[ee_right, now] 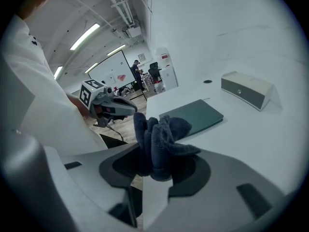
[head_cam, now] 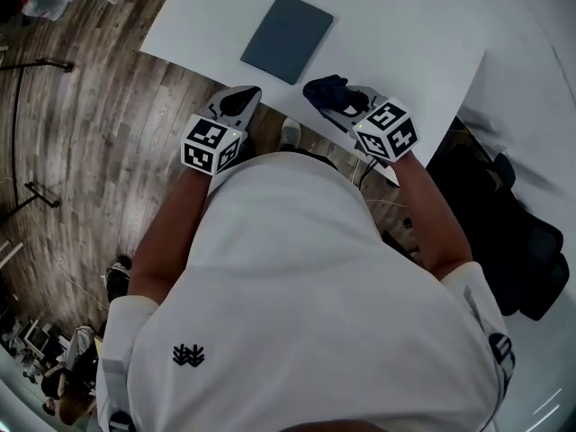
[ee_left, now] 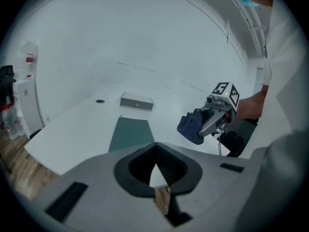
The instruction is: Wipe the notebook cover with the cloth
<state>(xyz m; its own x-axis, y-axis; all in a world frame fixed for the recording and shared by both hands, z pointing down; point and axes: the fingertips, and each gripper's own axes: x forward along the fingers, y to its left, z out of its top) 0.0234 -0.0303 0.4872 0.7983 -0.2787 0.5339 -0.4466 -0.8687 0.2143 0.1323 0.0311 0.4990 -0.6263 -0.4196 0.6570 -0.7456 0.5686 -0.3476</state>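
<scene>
Head view: a dark teal notebook (head_cam: 287,38) lies shut on the white worktop (head_cam: 405,34), well in from the near edge. The left gripper (head_cam: 241,100) hangs over the wood floor (head_cam: 81,106) just short of that edge. The right gripper (head_cam: 337,97) sits at the edge with a dark blue cloth (head_cam: 326,88) bunched at its tip, near the notebook but apart from it.

Left gripper view: the jaws are pressed together at the tips with nothing between them. Past them lies the notebook, and behind it a shut grey box (ee_left: 137,102), contents unseen. The cloth hangs from the right gripper off to the side.

Right gripper view: the jaws pinch the cloth, which stands up in folds between them. The notebook lies beyond it on the worktop, the box farther back and apart from it.
</scene>
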